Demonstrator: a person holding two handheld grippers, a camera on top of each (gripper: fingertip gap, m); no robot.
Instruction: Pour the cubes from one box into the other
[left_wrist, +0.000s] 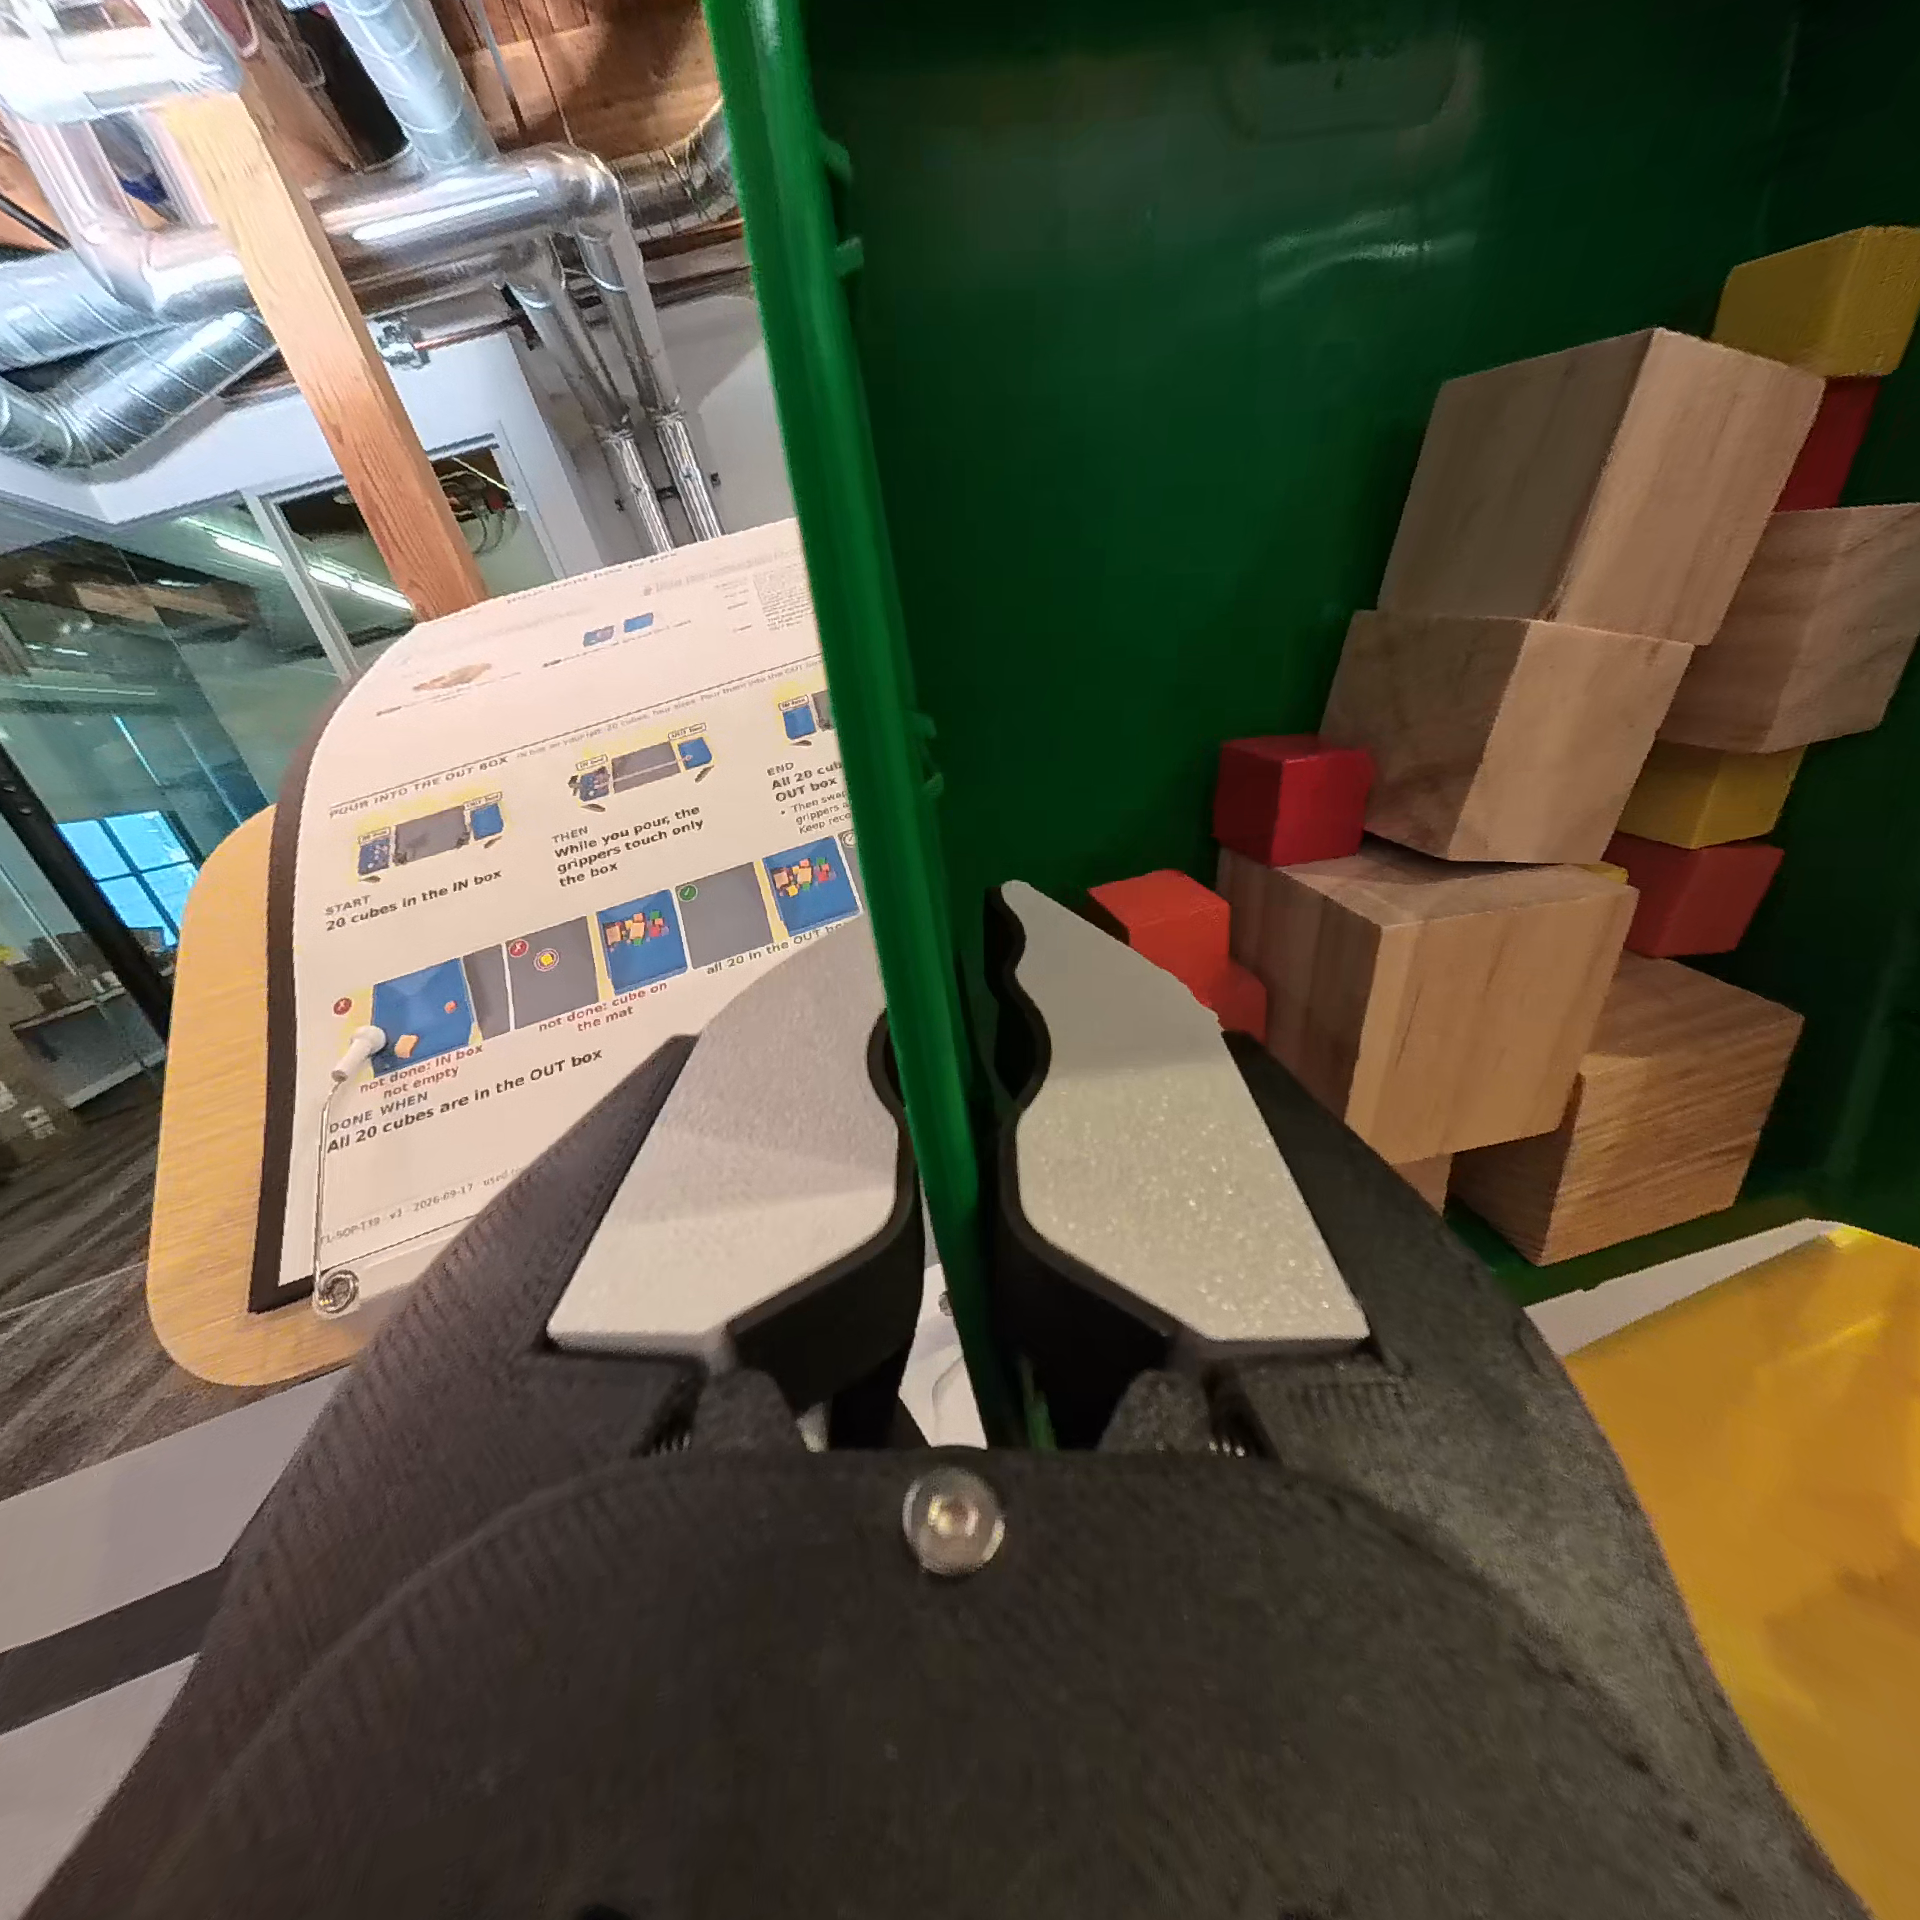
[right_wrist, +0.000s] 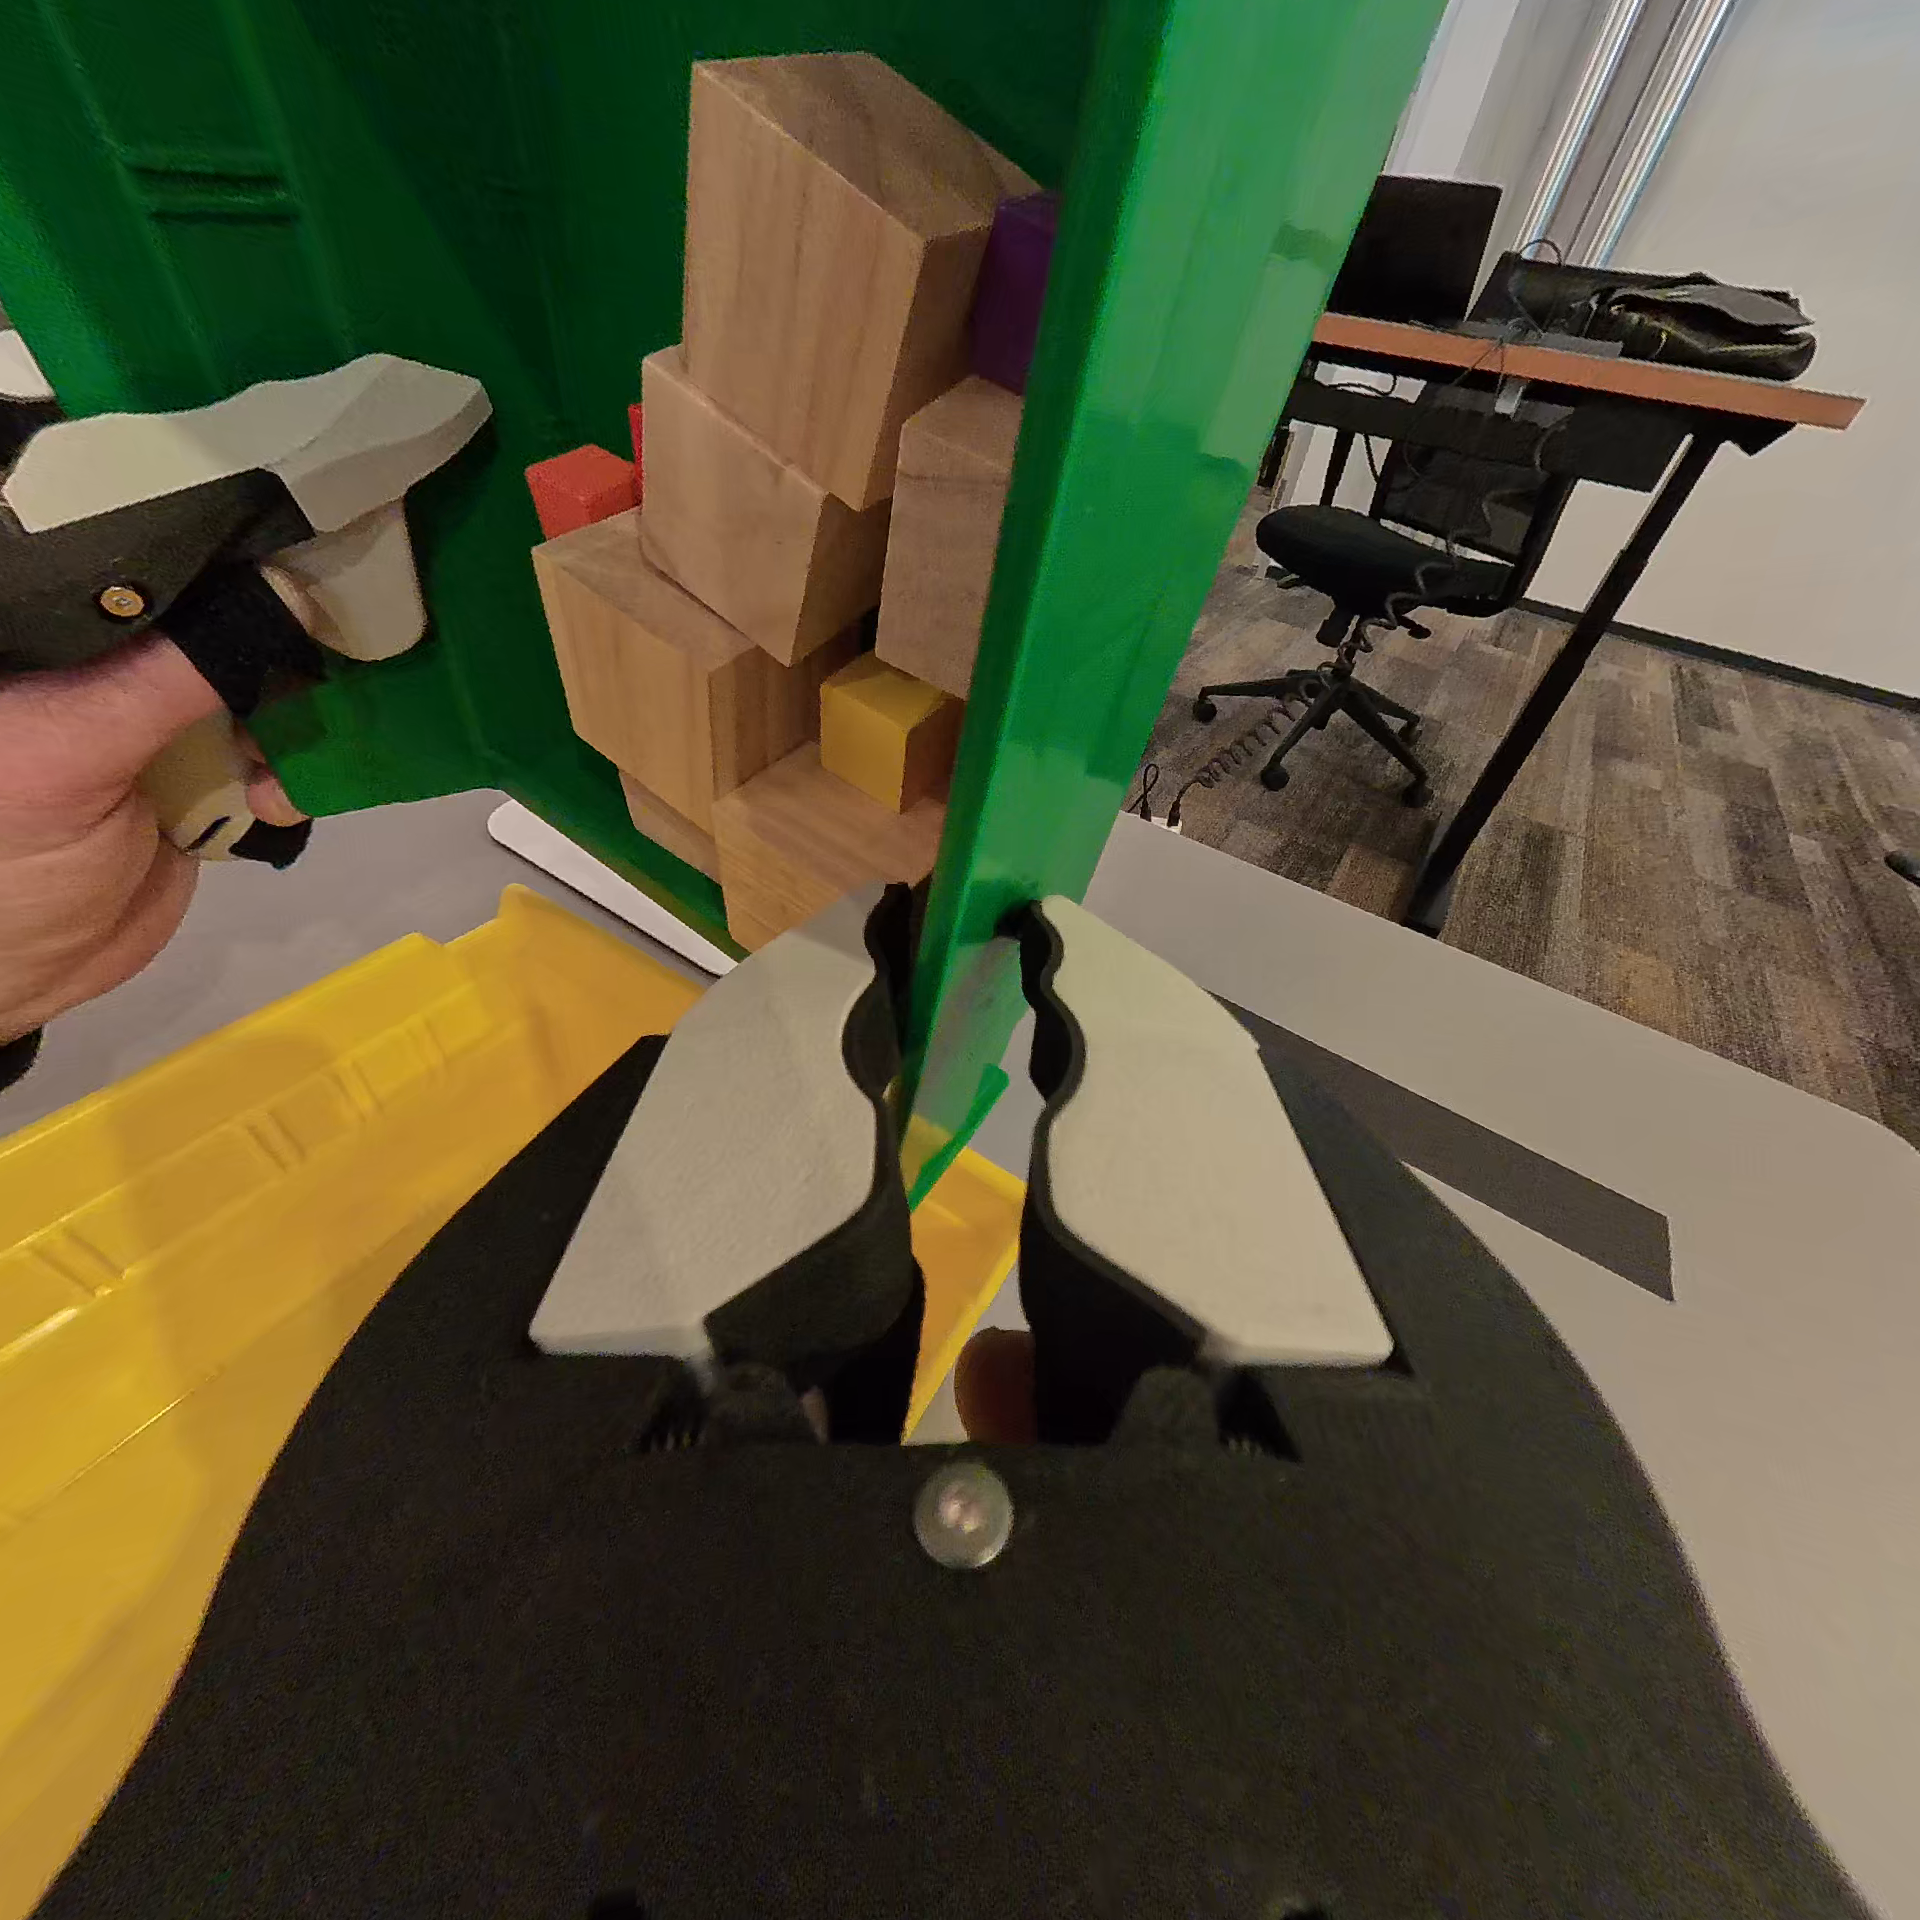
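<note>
The green box (left_wrist: 1143, 468) is glossy plastic, tipped on its side above the yellow box (right_wrist: 260, 1195). Wooden, red, yellow and purple cubes (left_wrist: 1507, 727) pile against its lower wall. The left gripper (left_wrist: 940, 935) and right gripper (right_wrist: 961, 914) each pinch a box wall.

Left hand-held gripper (left_wrist: 940, 997) and right hand-held gripper (right_wrist: 961, 935) each pinch a thin wall, fingers nearly closed.
</note>
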